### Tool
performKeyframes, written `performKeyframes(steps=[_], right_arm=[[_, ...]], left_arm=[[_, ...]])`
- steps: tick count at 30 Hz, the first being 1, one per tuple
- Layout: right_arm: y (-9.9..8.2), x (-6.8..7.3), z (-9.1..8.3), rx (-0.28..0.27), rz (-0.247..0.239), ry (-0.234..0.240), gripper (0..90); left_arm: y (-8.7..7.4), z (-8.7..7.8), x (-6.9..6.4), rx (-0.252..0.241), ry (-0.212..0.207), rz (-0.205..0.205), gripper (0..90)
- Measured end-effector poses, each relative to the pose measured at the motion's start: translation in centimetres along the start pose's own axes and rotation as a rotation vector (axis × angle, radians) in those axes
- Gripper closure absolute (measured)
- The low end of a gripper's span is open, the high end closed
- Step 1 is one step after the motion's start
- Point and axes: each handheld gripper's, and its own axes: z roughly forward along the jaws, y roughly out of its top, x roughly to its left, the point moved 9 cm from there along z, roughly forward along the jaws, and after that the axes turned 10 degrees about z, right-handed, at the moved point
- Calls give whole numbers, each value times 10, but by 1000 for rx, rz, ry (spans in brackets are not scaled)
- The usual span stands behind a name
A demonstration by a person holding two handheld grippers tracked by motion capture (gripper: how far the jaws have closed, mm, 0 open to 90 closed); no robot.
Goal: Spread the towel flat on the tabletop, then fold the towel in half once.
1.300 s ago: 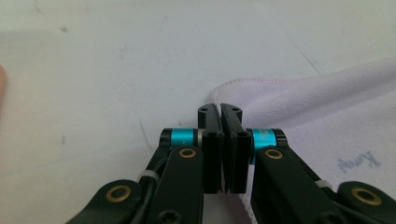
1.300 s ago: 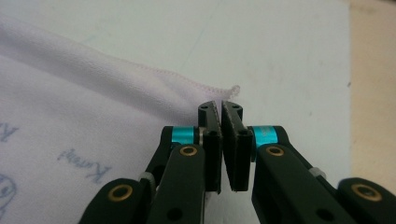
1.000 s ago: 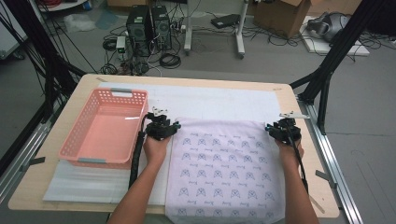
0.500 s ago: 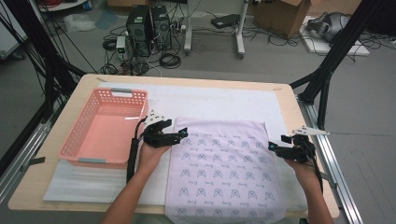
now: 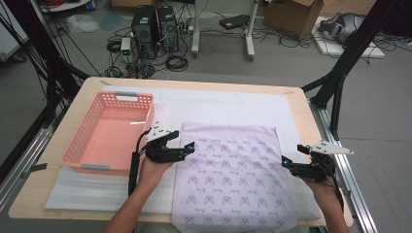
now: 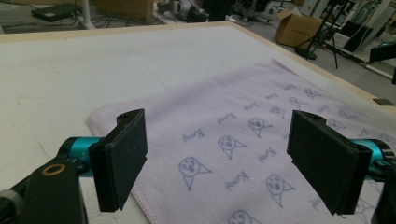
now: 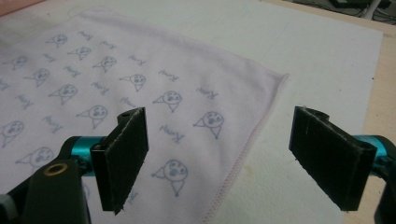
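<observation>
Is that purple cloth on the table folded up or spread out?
Spread out: the cloth lies flat, its near edge hanging over the table.

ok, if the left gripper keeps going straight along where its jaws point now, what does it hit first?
Most likely the pale lilac printed cloth: the left gripper, jaws open and empty after just opening, aims across it from its left edge. How high it hovers above the cloth is unclear.

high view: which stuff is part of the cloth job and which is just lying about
In the job:
- printed lilac cloth, spread flat
- left hand-held gripper, open at its left edge
- right hand-held gripper, open at its right edge

Lying about:
- pink basket, empty
- computer towers on the floor
- cardboard box
</observation>
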Motion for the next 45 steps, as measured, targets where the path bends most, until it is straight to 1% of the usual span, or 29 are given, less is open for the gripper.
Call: performKeyframes(steps=[2,6,11,13,15,16,18,20,23,26,27,28,30,32,33,34,35,36,38,39,40,41,42,43,44,45], right_arm=[[0,1,2,5,-2,0,189],[0,2,4,0,8,3,188],[-3,0,11,22,22,2,188],[-4,0,15,35,27,5,187],[-3,0,19,44,41,5,175],[-3,0,20,47,45,4,174],[-4,1,25,61,53,3,174],[-6,1,30,78,57,3,174],[-10,-1,41,111,63,-10,175],[-13,-2,50,141,69,-23,184],[-13,-4,53,146,73,-29,198],[-12,-6,55,149,79,-38,217],[-12,-10,59,155,105,-57,245],[-13,-15,61,165,127,-83,290],[-13,-17,63,166,130,-92,307],[-14,-19,63,174,143,-103,337],[-15,-22,64,179,151,-124,367],[-16,-24,64,182,157,-132,399],[-17,-27,65,190,155,-150,466],[-17,-28,65,199,149,-151,498],[-18,-27,66,208,138,-148,529],[-20,-27,67,227,111,-158,543],[-20,-26,68,226,91,-165,555],[-20,-26,68,229,86,-166,582],[-20,-25,68,232,88,-164,613],[-20,-25,68,232,86,-161,644]], left_arm=[[-1,1,-1,9,-2,-2,208],[-1,4,-2,13,-13,-5,209],[-5,8,-1,35,-11,-8,197],[-7,9,0,47,-12,-17,190],[-11,12,3,73,6,-25,190],[-15,14,4,95,4,-30,190],[-19,15,5,116,15,-22,193],[-23,17,7,138,13,-21,208],[-29,20,9,166,18,-36,211],[-33,23,10,190,12,-42,250],[-35,24,11,199,21,-44,255],[-38,26,12,213,22,-46,262],[-43,29,16,239,41,-50,282],[-49,31,21,268,74,-54,304],[-51,31,24,285,92,-65,316],[-51,31,26,282,108,-70,336],[-51,32,27,285,119,-65,362],[-51,32,27,294,131,-54,377],[-51,32,28,302,160,-41,427],[-51,32,28,307,167,-34,440],[-52,32,28,317,183,-10,453],[-52,32,28,324,195,12,482],[-53,32,27,336,209,54,514],[-53,32,26,340,211,71,535],[-52,33,25,338,201,90,555],[-52,33,23,338,190,103,632]])
